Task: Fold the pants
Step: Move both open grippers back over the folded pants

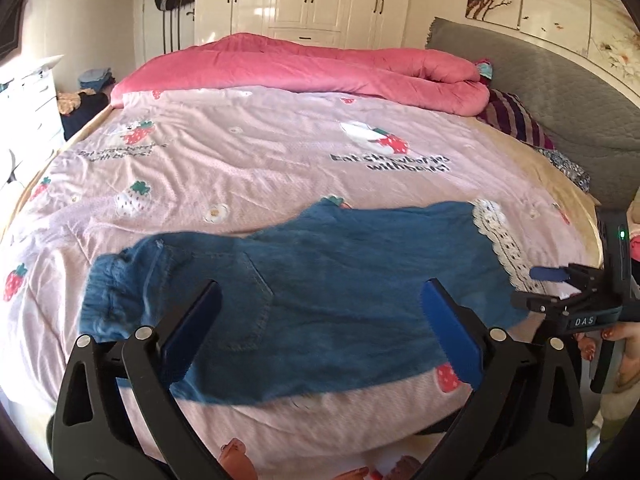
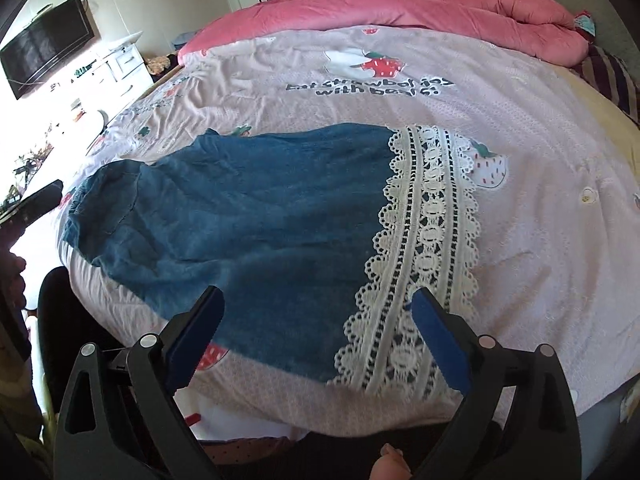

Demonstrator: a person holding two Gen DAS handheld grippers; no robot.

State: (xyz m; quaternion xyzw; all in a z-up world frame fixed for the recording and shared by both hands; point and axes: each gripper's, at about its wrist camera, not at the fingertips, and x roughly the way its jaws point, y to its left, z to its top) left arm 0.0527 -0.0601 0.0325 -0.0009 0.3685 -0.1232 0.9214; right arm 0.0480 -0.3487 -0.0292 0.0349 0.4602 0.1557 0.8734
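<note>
Blue denim pants [image 1: 320, 292] with a white lace hem [image 1: 502, 240] lie flat and folded lengthwise near the front edge of the bed, waistband to the left. My left gripper [image 1: 320, 300] hangs open above the waist half, nothing between its blue pads. In the right wrist view the same pants [image 2: 240, 216] spread out with the lace hem [image 2: 424, 248] on the right. The right gripper [image 2: 316, 312] stands open over the hem end, its jaws empty. It also shows at the right edge of the left wrist view, as the right gripper [image 1: 560, 288] in a hand.
A pink strawberry-print sheet [image 1: 248, 168] covers the bed. A rolled pink quilt [image 1: 320, 64] lies at the far side, a grey headboard [image 1: 540, 92] and striped pillow [image 1: 512, 116] at the right. White drawers and a television [image 2: 44, 48] stand at the left.
</note>
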